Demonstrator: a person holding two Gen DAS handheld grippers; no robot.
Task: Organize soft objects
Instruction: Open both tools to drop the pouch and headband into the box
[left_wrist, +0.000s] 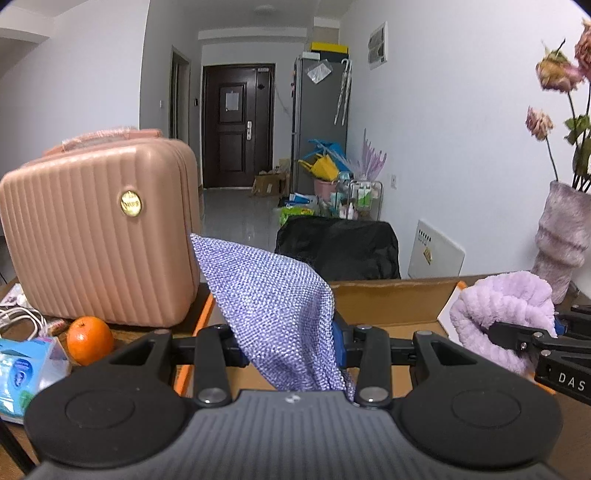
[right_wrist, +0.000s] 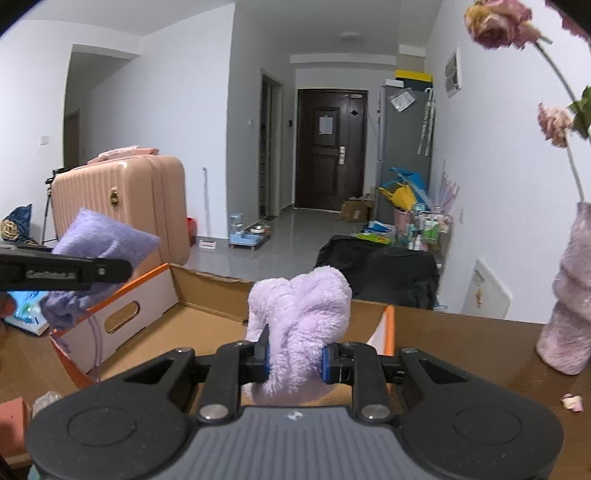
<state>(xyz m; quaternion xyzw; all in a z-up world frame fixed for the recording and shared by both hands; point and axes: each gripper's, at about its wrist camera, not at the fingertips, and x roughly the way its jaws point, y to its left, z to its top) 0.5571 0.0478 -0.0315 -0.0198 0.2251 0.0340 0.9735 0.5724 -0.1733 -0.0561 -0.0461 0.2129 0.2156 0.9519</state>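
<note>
Left gripper (left_wrist: 291, 347) is clenched on a woven purple pouch (left_wrist: 273, 306), centre of the left wrist view, held above the near edge of the open cardboard box (left_wrist: 391, 295). Right gripper (right_wrist: 294, 360) is clenched on a fluffy lilac cloth (right_wrist: 301, 325), centre of the right wrist view, also over the box's near edge. Both items look ready to drop into the box.

To do it well: carry each item past the near wall and well over the box floor, lower it, then release. Keep the two grippers apart, since they sit near each other. The pouch's drawstring (right_wrist: 94, 336) dangles at lower left of the right wrist view and could snag the box wall.

Hard to tell: the gripper bodies cover the box floor closest to the cameras, so its contents are mostly unseen. Left fingers are mostly buried under the pouch. Further back on the desk (right_wrist: 461, 343) are an orange (left_wrist: 89, 339), a pink case (left_wrist: 99, 229) and a fuzzy vase (right_wrist: 569, 306), its flowers cut off at the frame edge.
</note>
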